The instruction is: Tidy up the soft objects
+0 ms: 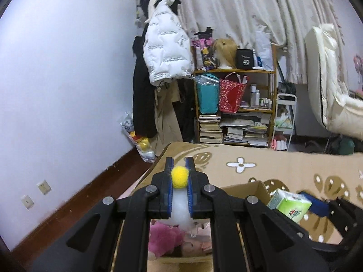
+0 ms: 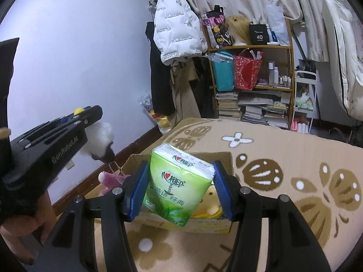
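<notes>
My left gripper (image 1: 179,161) is shut on a small white fluffy toy (image 1: 180,206) with a yellow pom-pom (image 1: 180,176). It hangs above an open cardboard box (image 1: 254,188) that holds a pink plush (image 1: 164,238). In the right wrist view the same toy (image 2: 99,140) shows a black part and a bead chain dangling toward the pink plush (image 2: 111,179). My right gripper (image 2: 181,166) is shut on a green tissue pack (image 2: 179,188), held above the box (image 2: 224,161). A yellow plush (image 2: 211,207) lies inside. The tissue pack (image 1: 288,206) also shows in the left wrist view.
The box sits on a bed with a tan flower-patterned cover (image 2: 283,158). A white wall (image 1: 68,90) and dark skirting run along the left. Behind stand a loaded shelf (image 1: 236,104), hanging coats (image 1: 168,54) and a plastic bag of toys (image 1: 140,140) on the floor.
</notes>
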Available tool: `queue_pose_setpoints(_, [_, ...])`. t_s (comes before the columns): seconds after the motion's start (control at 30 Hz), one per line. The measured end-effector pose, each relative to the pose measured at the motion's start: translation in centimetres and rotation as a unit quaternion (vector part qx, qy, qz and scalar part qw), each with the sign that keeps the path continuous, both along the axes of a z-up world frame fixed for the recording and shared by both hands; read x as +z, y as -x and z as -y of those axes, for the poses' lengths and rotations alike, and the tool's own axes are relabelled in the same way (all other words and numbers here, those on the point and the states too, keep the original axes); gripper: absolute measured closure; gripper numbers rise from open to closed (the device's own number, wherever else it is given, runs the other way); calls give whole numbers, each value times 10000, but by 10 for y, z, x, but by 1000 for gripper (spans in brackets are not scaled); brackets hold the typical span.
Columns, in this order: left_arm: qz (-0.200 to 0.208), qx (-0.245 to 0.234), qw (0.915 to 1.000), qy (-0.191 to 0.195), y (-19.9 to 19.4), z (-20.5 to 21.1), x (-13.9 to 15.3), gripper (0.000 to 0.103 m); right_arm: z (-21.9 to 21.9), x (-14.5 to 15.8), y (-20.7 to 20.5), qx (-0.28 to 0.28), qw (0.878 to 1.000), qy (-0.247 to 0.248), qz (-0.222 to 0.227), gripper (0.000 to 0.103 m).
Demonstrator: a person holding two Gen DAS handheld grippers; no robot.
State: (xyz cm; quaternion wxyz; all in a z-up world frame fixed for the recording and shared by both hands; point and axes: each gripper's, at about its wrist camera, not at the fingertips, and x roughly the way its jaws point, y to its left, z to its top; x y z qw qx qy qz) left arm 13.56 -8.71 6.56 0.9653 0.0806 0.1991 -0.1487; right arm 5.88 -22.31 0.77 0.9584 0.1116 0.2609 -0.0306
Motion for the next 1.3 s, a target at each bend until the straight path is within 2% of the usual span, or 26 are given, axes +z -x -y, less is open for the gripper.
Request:
queue_pose_setpoints(0.23, [-385, 275, 9989, -49, -30, -6, -27, 91, 1, -17, -26, 113, 9993, 348, -118, 44])
queue_pose_setpoints(0.37, [-779, 358, 9961, 202, -45, -14, -44, 90, 4, -29, -37, 137, 9988, 398, -239, 44])
queue_pose_setpoints(0.43, [-910, 419, 9948, 173, -52, -16, -54, 90, 5, -35, -43, 155, 9986, 432, -271, 44])
queue_pose_setpoints(0.57, [-1059, 553, 9928, -37, -59, -17, -67, 85, 8, -46, -50, 197, 9985, 359, -351, 43])
queue_pose_setpoints(0.7, [-1233, 561, 9907, 159, -61, -27, -73, 83, 12, -51, -52, 225, 9987, 160, -425, 41])
queue_pose_setpoints(0.83, [-1179, 606, 9912, -53, -55, -31, -74, 68, 13, -50, -50, 202, 9986, 168, -464, 32])
queue_pose_setpoints(0.9, [-1169, 619, 9911, -116, -51, -33, -72, 56, 13, -49, -49, 180, 9985, 160, -486, 30])
queue_pose_setpoints(0.93, [-1178, 617, 9911, -82, -48, -35, -71, 45, 13, -49, -48, 173, 9985, 146, -504, 26])
queue_pose_setpoints(0.97, [-1170, 632, 9911, -46, -47, -36, -69, 39, 13, -48, -48, 160, 9985, 131, -515, 24])
queue_pose_setpoints(1.03, [-1107, 727, 9912, 26, -39, -42, -67, 15, 13, -46, -44, 130, 9986, 119, -501, 19])
queue_pose_setpoints(1.1, [-1002, 827, 9915, 4, -35, -46, -65, 4, 12, -44, -41, 132, 9985, 139, -506, 13])
queue_pose_setpoints(1.2, [-870, 1013, 9909, -166, -31, -54, -61, 1, 11, -41, -36, 164, 9984, 113, -532, 9])
queue_pose_setpoints(1.23, [-841, 1048, 9907, -224, -29, -57, -59, 1, 11, -39, -34, 141, 9984, 95, -540, 2])
queue_pose_setpoints(1.3, [-732, 1090, 9910, -279, -23, -63, -56, 0, 10, -36, -29, 91, 9988, 64, -478, 0])
